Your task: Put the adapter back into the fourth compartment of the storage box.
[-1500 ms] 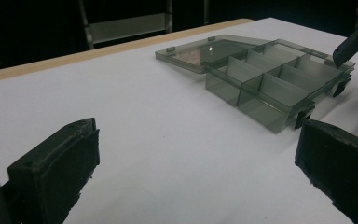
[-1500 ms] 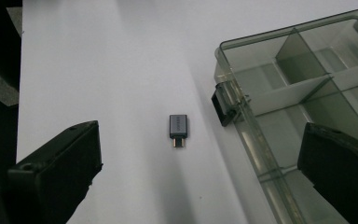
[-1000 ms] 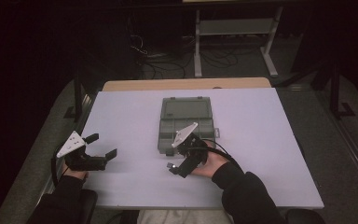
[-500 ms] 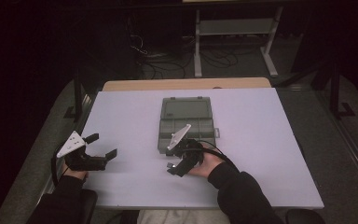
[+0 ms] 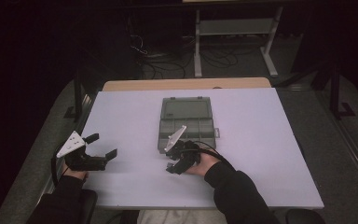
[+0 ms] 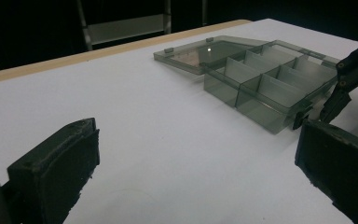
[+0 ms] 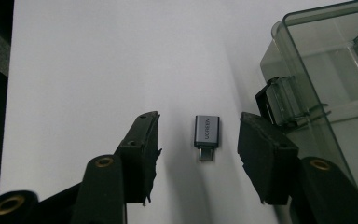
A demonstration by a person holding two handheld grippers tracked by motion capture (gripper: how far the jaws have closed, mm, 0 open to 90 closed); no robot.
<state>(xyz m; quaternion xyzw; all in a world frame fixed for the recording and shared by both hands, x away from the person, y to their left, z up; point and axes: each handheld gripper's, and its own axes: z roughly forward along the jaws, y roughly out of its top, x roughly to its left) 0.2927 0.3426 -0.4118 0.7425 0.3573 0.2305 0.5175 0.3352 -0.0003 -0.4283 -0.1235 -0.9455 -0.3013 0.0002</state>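
Adapter (image 7: 207, 136) on the white table (image 5: 261, 154), not yet picked up: your right gripper (image 7: 198, 140) has it bracketed, one black jaw on each side with a gap of bare table left on both, so the pads are not pressing on it. Those jaws have just been closing in around the adapter, yet the right gripper view catches them short of contact, released rather than clenched. The adapter lies flat, its plug end toward the camera, just beside the near corner of the box (image 5: 186, 125) and its latch (image 7: 279, 100). That box sits mid-table with its lid (image 6: 200, 50) folded flat behind it and its compartments (image 6: 265, 84) showing nothing inside as far as the left gripper view reveals. In the high view your right gripper (image 5: 179, 156) hangs at the box's near edge, pointing down at the table. Your left gripper (image 5: 93, 154) rests well apart at the left edge, jaws spread wide and holding nothing. By the look of it the opening of the box is done and the reach is done; what remains is the squeeze itself, the lift, the carry over the wall into a compartment, the release, and likely the shutting of the lid. You are early in the job, at the moment of the grasp.
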